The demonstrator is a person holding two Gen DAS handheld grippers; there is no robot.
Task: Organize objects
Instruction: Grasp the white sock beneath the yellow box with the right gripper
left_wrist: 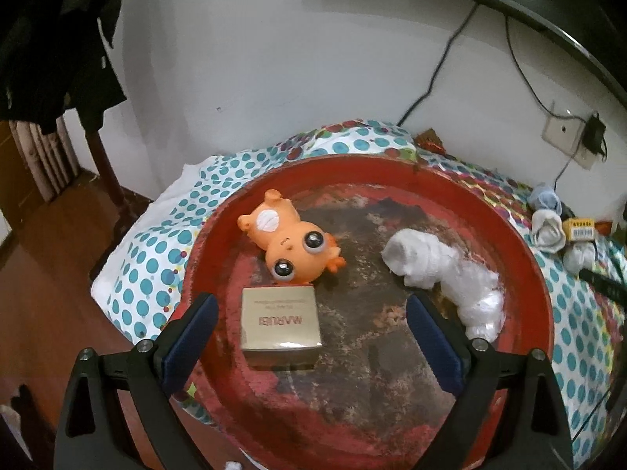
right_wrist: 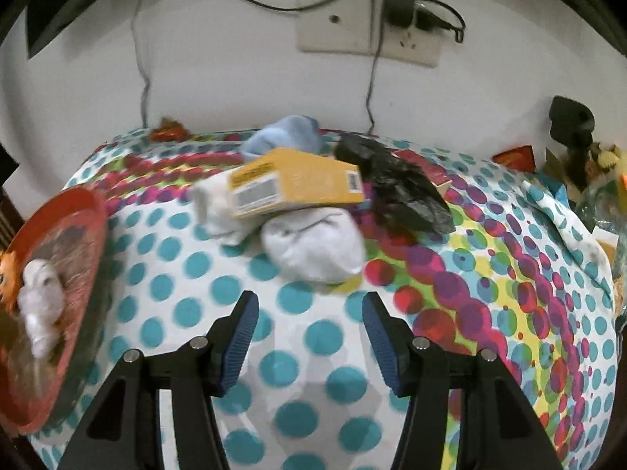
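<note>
A round red tray (left_wrist: 525,235) lies on the dotted cloth. In it are an orange toy animal (left_wrist: 292,241) on its back, a gold box (left_wrist: 280,323) and a white wrapped bundle (left_wrist: 443,274). My left gripper (left_wrist: 309,337) hovers open over the tray's near part, the gold box between its fingers but apart from both pads. My right gripper (right_wrist: 309,337) stands open and empty above the cloth, short of a white sock (right_wrist: 313,246). A yellow box (right_wrist: 298,184) rests across that sock and another white sock (right_wrist: 213,211). The tray (right_wrist: 84,211) shows at the right wrist view's left edge.
Behind the yellow box lie a light blue sock (right_wrist: 282,137) and a crumpled black bag (right_wrist: 399,192). Small clutter sits at the cloth's right end (right_wrist: 588,164). A wall with a socket plate (right_wrist: 368,31) and cables stands close behind. Wooden floor (left_wrist: 51,274) lies left of the cloth.
</note>
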